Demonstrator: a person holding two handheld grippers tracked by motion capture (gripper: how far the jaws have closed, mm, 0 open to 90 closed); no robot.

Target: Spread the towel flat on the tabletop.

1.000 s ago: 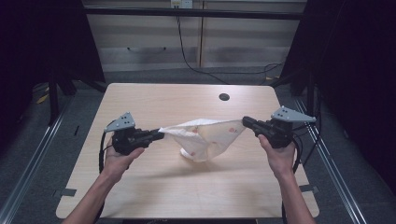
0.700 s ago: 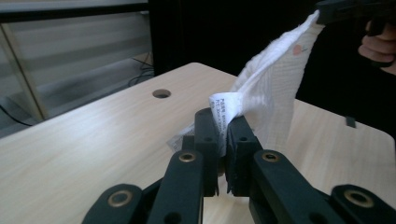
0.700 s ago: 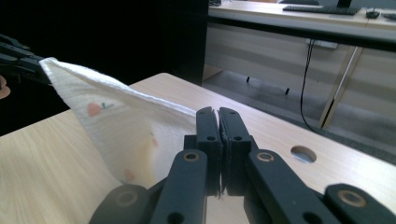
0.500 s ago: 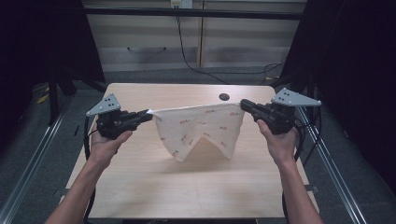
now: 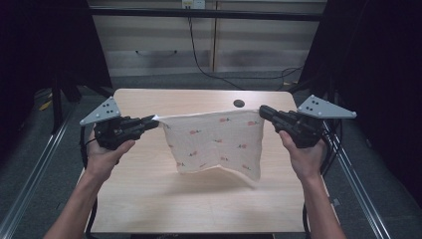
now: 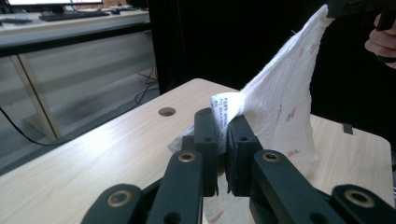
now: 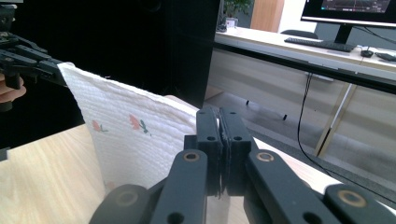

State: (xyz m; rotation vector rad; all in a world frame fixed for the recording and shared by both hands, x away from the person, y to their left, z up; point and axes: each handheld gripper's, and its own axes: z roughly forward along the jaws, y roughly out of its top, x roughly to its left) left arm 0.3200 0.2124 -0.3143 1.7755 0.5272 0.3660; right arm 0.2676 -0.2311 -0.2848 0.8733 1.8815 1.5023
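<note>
A white cloth (image 5: pixel 214 144) printed with small red motifs hangs stretched between the two grippers above the wooden table (image 5: pixel 149 199). My left gripper (image 5: pixel 154 119) is shut on the cloth's left top corner; its own view shows the jaws pinching that corner (image 6: pixel 224 116) with a label on it. Over at the right top corner, my right gripper (image 5: pixel 262 110) is shut too, and its view shows the jaws pressed together (image 7: pixel 218 126) with the cloth (image 7: pixel 135 140) spreading away toward the other gripper (image 7: pixel 28 58). The cloth's lower edge hangs free just above the tabletop.
A round cable hole (image 5: pixel 239 103) sits near the table's far edge. Metal rails (image 5: pixel 30 179) run along both sides of the table. Cabinets and a cable (image 5: pixel 199 55) stand behind it. A desk with a monitor (image 7: pixel 350 14) appears in the right gripper view.
Both grippers have risen and moved apart, lifting the cloth off the table. The cloth went from a slack bunch to a flat, spread sheet hanging between them.
</note>
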